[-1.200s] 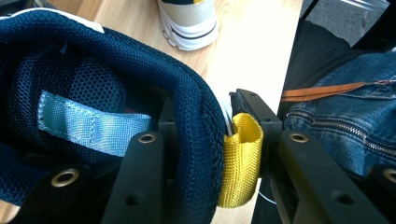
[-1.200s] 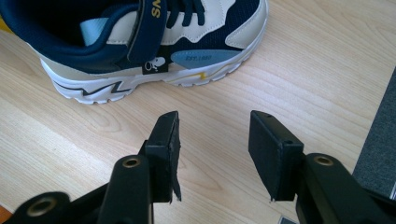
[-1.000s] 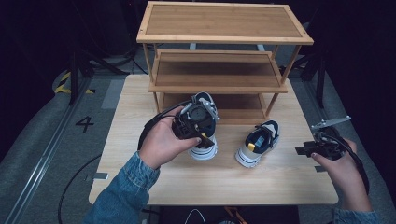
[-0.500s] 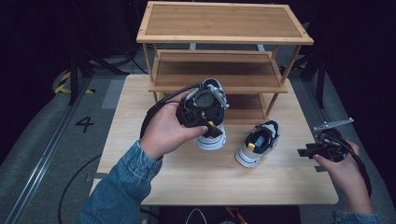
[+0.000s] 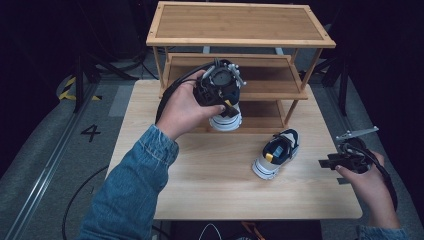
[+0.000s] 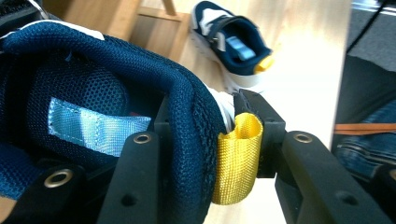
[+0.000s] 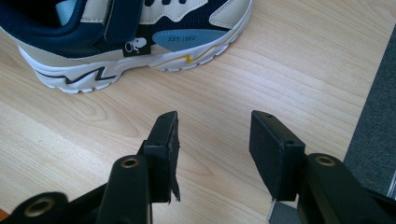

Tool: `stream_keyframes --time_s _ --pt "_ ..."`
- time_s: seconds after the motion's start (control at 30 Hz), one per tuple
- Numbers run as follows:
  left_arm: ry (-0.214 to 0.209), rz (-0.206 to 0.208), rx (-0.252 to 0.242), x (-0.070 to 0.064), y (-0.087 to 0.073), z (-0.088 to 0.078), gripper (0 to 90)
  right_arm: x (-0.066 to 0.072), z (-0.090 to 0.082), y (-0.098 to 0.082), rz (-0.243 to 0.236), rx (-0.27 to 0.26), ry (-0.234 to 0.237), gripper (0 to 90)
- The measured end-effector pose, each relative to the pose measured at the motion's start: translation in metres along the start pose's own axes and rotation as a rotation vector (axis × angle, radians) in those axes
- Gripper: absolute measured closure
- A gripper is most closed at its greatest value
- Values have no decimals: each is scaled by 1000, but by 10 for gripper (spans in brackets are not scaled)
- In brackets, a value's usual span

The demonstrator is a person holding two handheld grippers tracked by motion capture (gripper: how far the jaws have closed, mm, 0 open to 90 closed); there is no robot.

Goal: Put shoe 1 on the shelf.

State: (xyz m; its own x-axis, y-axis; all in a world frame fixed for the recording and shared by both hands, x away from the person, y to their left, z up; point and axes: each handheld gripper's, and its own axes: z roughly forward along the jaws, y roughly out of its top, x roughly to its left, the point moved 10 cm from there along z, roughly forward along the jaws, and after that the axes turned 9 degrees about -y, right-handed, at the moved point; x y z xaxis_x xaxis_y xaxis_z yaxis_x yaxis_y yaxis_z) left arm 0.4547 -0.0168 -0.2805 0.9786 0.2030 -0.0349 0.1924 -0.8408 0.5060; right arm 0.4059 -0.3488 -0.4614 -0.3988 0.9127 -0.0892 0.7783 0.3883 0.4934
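Observation:
My left gripper is shut on the heel collar of a navy and white shoe, holding it off the table in front of the wooden rack's lower shelves. In the left gripper view one jaw is inside the shoe and the other presses its yellow pull tab; my left gripper points down. The second shoe lies on the table to the right, also seen as the second shoe. My right gripper hovers open near the table's right edge; in its own view my right gripper has nothing between its jaws, just short of the shoe.
A three-tier wooden rack stands at the back of the light wooden table. Its middle shelf is bare. Dark floor with a rail and a cable surrounds the table.
The left hand has lifted its shoe off the table and carried it up and back toward the rack's shelves. The right hand and the second shoe have stayed where they were.

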Motion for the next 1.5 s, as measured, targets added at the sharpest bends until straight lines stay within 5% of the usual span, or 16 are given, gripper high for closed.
stream_keyframes --time_s 0.37,0.5,1.0,1.27,1.37,1.5 --pt "44 -47 21 42 6 8 637 0 0 -1 1 -1 0 531" --pt "67 -27 18 61 10 13 635 2 1 0 -8 0 2 528" --pt "81 -16 7 91 17 27 551 -2 -4 1 -14 -15 -13 509" --pt "157 -19 -90 96 27 19 429 -1 -4 1 -16 -13 -13 492" --pt "124 -117 -165 93 28 16 399 0 -4 1 -19 -11 -13 487" --pt "190 -118 -225 91 30 0 336 0 -4 1 -18 -9 -13 485"
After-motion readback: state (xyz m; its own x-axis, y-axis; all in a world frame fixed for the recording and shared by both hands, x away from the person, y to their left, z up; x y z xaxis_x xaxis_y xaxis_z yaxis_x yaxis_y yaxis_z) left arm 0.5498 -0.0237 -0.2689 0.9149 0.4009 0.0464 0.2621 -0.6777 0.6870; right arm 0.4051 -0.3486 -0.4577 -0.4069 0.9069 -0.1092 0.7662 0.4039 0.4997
